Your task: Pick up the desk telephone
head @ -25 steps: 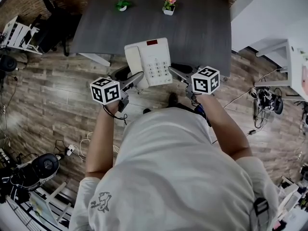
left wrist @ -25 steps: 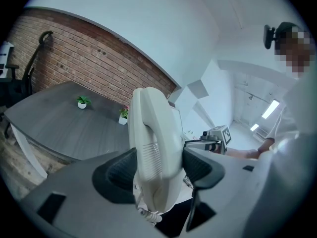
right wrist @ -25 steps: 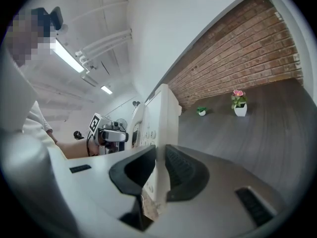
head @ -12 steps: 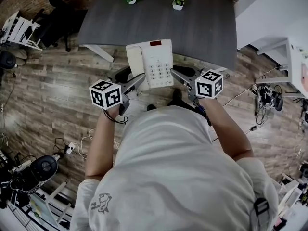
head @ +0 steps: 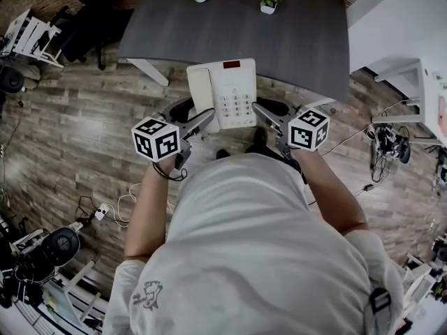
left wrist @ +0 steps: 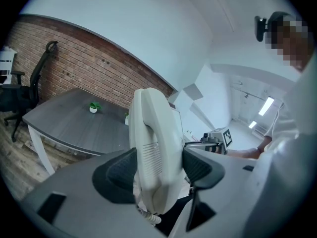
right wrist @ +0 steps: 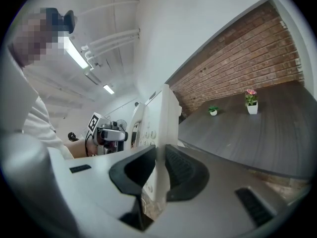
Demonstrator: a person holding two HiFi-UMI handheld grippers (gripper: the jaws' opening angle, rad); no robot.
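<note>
The desk telephone (head: 230,93) sits in the upper middle of the head view, held clear of the dark desk (head: 293,33) at its near edge. The left gripper (head: 202,121) has its jaws spread wide and clamped across the handset (left wrist: 153,148) on the telephone's left side. The right gripper (head: 262,110) has its jaws narrow, pinching the thin right edge of the base (right wrist: 161,128).
</note>
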